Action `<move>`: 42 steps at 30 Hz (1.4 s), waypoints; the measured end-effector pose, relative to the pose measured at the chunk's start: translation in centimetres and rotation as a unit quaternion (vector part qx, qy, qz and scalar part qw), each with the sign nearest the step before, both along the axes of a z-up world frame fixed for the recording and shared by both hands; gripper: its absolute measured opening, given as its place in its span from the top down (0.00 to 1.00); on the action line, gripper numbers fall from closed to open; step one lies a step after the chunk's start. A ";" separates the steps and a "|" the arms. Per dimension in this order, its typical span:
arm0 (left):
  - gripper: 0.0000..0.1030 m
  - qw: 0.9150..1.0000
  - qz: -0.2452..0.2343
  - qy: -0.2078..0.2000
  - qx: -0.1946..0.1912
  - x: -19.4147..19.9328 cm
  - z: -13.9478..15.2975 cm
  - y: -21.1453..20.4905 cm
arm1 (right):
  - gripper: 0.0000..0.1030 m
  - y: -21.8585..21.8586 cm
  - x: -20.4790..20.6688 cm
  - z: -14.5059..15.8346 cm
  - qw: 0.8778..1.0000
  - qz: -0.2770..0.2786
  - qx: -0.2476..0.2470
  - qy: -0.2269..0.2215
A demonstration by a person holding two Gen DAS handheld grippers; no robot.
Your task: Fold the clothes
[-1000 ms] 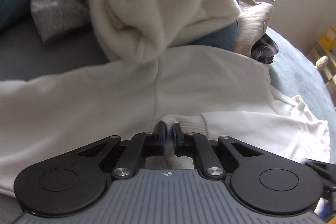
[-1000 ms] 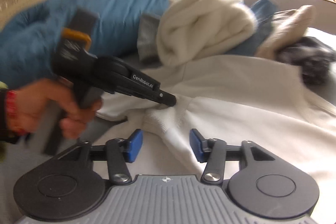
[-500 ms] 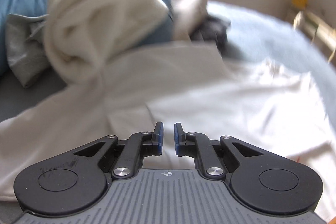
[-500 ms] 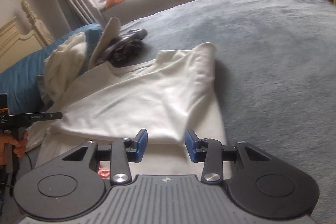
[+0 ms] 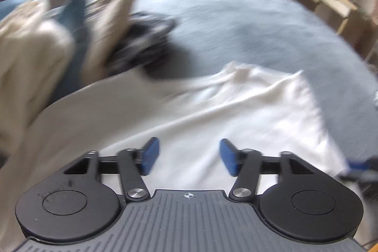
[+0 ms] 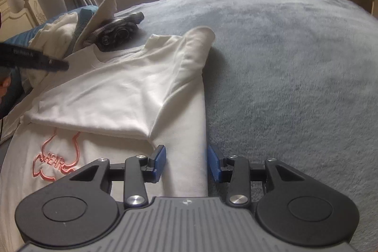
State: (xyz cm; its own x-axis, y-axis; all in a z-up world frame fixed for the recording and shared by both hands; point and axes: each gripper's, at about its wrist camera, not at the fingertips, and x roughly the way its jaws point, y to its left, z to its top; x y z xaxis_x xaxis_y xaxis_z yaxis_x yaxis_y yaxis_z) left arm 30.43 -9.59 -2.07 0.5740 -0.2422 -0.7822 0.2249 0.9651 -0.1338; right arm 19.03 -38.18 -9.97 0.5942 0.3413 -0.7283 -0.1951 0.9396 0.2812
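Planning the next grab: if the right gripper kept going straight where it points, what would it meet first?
Most likely the right-hand edge of the white sweatshirt, lying between the open right gripper fingers, where it meets the grey blanket.

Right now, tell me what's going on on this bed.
A person with a handheld gripper in each hand is folding a white sweatshirt spread on the grey-blue bed cover. Its sleeve and side are already folded across the chest, above a pink bear outline. The left gripper has just opened its jaws and nothing is between them. The right gripper is open at the sweatshirt's right edge, gripping nothing. More clothes are heaped near the pillows.
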 end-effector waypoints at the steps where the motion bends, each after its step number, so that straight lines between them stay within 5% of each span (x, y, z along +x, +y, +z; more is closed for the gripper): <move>1: 0.36 1.000 -0.016 -0.001 -0.013 1.2 0.1 -2.0 | 0.60 -0.2 -0.1 -0.2 1.000 -0.003 0.007 -0.002; 7: 0.36 0.996 -0.041 0.024 -0.073 7.6 -1.8 -12.2 | 0.61 -1.0 -0.7 -0.7 1.000 -0.006 0.029 -0.007; 12: 0.38 0.996 -0.034 0.070 -0.031 10.7 -4.6 -16.4 | 0.61 -1.5 -0.6 -0.9 0.999 -0.004 0.043 -0.006; 16: 0.82 0.997 -0.033 0.064 -0.021 10.4 -5.3 -16.6 | 0.61 -1.7 -0.7 -1.0 0.999 -0.004 0.050 -0.008; 19: 0.92 0.995 0.004 0.065 -0.078 10.4 -5.6 -14.7 | 0.66 -2.1 -0.9 -1.1 0.998 -0.010 0.061 -0.010; 26: 0.93 0.972 0.099 0.050 -0.207 9.8 -6.6 -9.9 | 0.87 -4.1 -1.3 -2.0 0.991 -0.060 0.122 0.010; 32: 0.92 0.963 0.121 0.034 -0.238 9.2 -7.1 -9.0 | 0.91 -4.5 -1.2 -2.4 0.989 -0.071 0.129 0.015; 34: 0.81 0.960 0.125 0.042 -0.247 9.4 -7.0 -8.4 | 0.91 -4.5 -1.1 -2.4 0.989 -0.073 0.129 0.016; 38: 0.69 0.962 0.139 0.017 -0.233 9.3 -5.3 -6.2 | 0.91 -4.7 -1.0 -2.4 0.988 -0.076 0.136 0.021; 42: 0.64 0.987 0.095 0.023 -0.131 9.0 -4.3 -5.2 | 0.90 -4.9 -0.9 -2.2 0.987 -0.074 0.142 0.019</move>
